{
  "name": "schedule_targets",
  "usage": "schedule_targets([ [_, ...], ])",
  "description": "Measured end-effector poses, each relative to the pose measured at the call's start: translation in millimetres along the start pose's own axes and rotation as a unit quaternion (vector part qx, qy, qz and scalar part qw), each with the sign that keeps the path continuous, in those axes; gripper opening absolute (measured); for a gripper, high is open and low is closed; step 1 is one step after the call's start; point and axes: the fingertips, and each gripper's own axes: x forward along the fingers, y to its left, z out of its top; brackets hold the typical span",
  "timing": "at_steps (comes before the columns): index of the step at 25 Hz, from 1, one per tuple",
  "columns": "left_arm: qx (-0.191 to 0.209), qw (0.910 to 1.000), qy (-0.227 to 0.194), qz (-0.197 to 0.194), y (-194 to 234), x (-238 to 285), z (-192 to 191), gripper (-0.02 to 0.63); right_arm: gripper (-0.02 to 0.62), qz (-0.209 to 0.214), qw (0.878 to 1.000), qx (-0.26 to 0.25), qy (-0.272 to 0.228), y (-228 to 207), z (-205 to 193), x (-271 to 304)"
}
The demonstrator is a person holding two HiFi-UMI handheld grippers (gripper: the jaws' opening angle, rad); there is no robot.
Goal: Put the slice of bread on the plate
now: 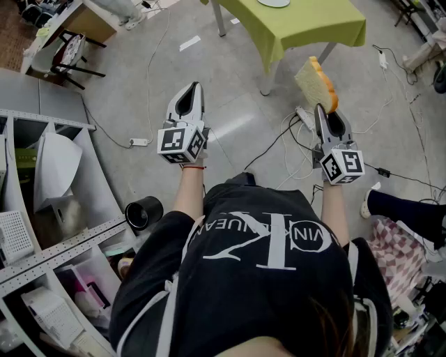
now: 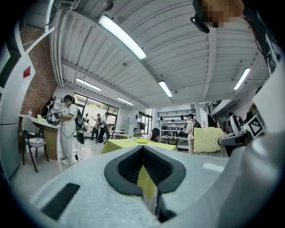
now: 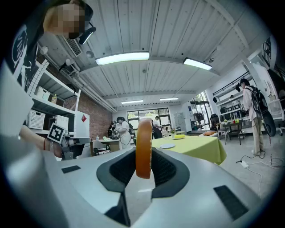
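The slice of bread point(image 1: 316, 84), pale with an orange-brown crust, stands upright in my right gripper point(image 1: 320, 109), whose jaws are shut on its lower edge. In the right gripper view the bread point(image 3: 144, 147) shows edge-on between the dark pads. Ahead stands a table with a yellow-green cloth point(image 1: 306, 24), and the white plate point(image 1: 274, 3) lies on it at the frame's top edge. The plate point(image 3: 168, 145) also shows in the right gripper view, small and far off. My left gripper point(image 1: 194, 88) is held level at the left, jaws together, with nothing in them point(image 2: 149, 180).
Cables and a power strip point(image 1: 304, 117) lie on the grey floor below the bread. Metal shelves with bins point(image 1: 42, 209) and a black cylinder point(image 1: 144, 213) are at my left. A chair point(image 1: 66, 52) stands far left. Another person's leg point(image 1: 404, 209) is at the right.
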Motion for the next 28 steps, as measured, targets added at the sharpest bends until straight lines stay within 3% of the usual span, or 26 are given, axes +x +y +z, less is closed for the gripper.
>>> schedule_targets([
  [28,-0.028,0.9995,0.011,-0.006,4.8,-23.4,-14.2,0.011,0.092,-0.009,1.000,0.009,0.012,13.9,-2.3,-7.6],
])
